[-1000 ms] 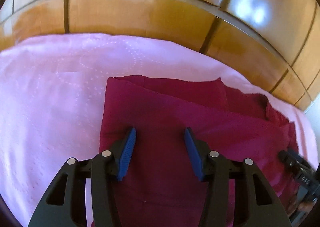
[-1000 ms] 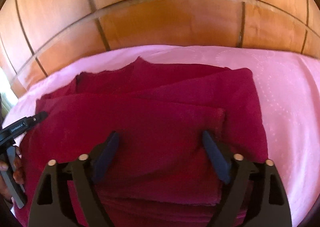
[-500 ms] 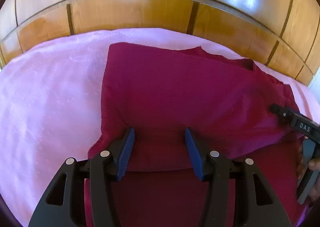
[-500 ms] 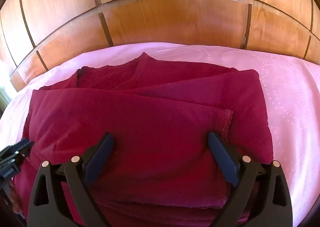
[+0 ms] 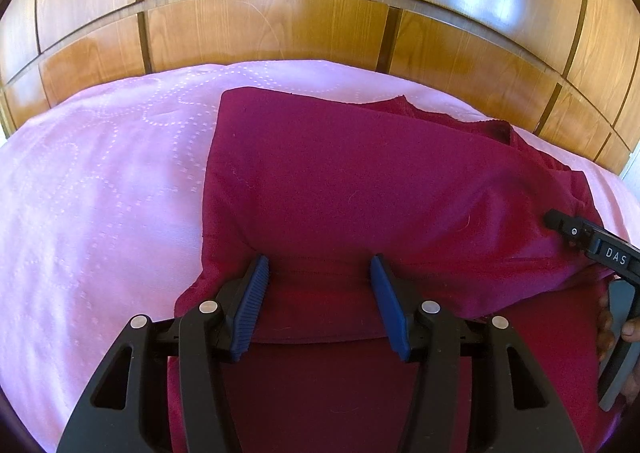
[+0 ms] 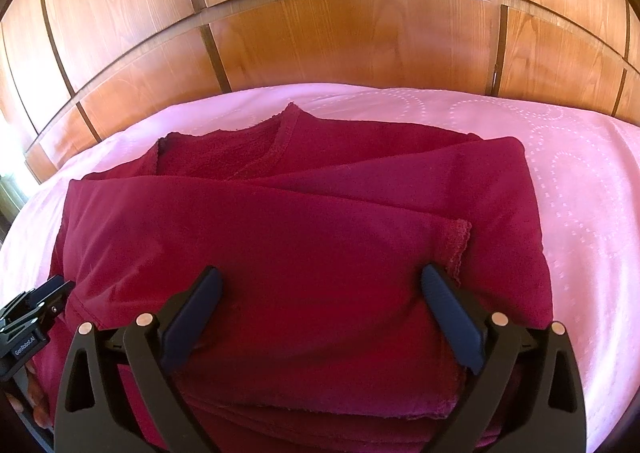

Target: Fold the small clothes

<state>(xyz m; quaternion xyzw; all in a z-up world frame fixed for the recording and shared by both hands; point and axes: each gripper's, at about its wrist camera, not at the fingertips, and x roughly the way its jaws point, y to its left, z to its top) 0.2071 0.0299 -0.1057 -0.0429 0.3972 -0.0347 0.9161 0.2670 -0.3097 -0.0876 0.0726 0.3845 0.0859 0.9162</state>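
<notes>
- Between the left tool's [image 5: 318, 271] two blue pads, half apart, sits a fold of one red garment [image 5: 360, 189]; grip unclear.
- Right tool [image 6: 320, 285]: jaws just widened, over the cloth, empty.
- Garment lies on one pink bed [image 5: 100, 193].
- Behind: wooden panels [image 6: 340, 37].

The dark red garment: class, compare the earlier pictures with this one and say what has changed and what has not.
The left claw has carried a flap of the dark red garment away from the camera, across the rest, towards the wooden panels. The right claw has just been opening; its pads are clear of the cloth below them. The pink bedcover and the folded sleeve are unchanged.
</notes>
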